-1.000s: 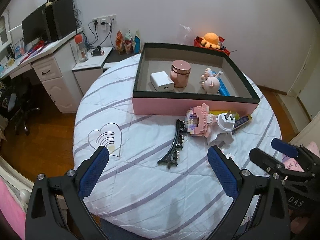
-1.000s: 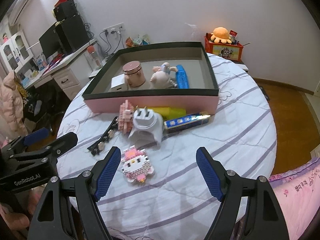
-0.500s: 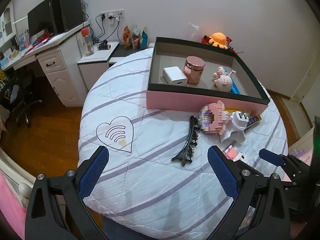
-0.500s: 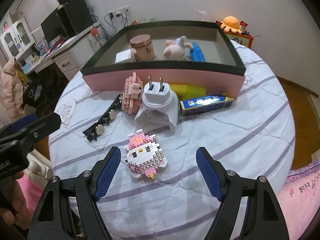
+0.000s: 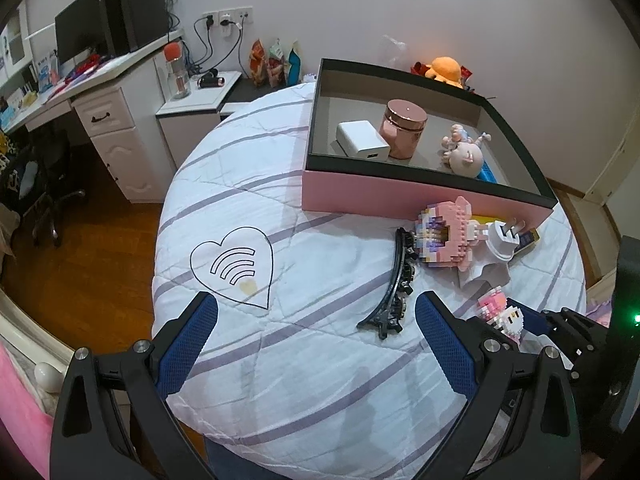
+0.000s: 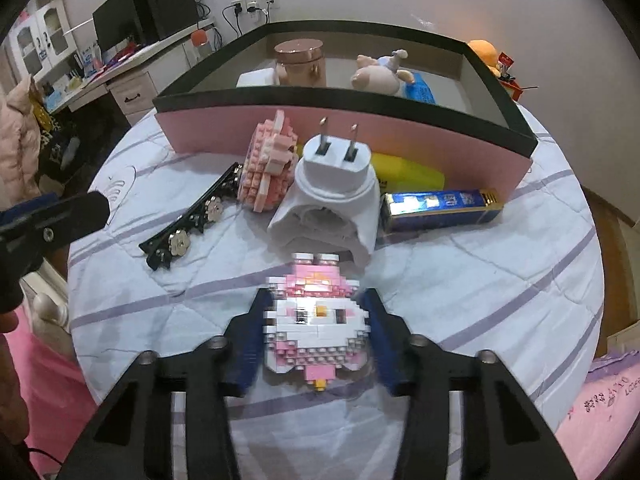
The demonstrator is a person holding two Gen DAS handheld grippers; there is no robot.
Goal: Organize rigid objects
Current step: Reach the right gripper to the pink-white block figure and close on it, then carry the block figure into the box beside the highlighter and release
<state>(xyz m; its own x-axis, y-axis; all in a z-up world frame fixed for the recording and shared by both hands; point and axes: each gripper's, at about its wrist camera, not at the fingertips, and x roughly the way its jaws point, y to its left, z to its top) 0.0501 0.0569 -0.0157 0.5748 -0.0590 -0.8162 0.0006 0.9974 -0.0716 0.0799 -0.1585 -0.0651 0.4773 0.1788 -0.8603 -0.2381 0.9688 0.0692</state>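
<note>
The right gripper (image 6: 316, 320) is clenched on the pink-and-white brick-built cat figure (image 6: 316, 328), one blue pad (image 6: 250, 344) pressed against each side of it, low over the striped quilt (image 6: 500, 280) of the round table; just ahead of its tips stands the white plug adapter (image 6: 332, 196), prongs up, with the pink brick-built model (image 6: 268, 168) touching its left side and the black flower hair clip (image 6: 196, 216) lying further left; to the right of the adapter lies the blue toothpaste box (image 6: 440, 208), a yellow item (image 6: 408, 176) behind it, both close against the pink wall of the open box (image 6: 400, 136); inside the box sit a rose-gold jar (image 6: 300, 60), a white charger block (image 6: 256, 78), a pig figurine (image 6: 376, 76) and a blue item (image 6: 420, 88). The left gripper (image 5: 316, 328) hangs released, jaws wide apart, above bare quilt; the hair clip (image 5: 392, 284) lies just inside its right finger (image 5: 444, 344), and the held cat figure (image 5: 500, 312) shows beyond that finger; a heart-shaped print (image 5: 236, 264) sits ahead of its left finger (image 5: 188, 344).
</note>
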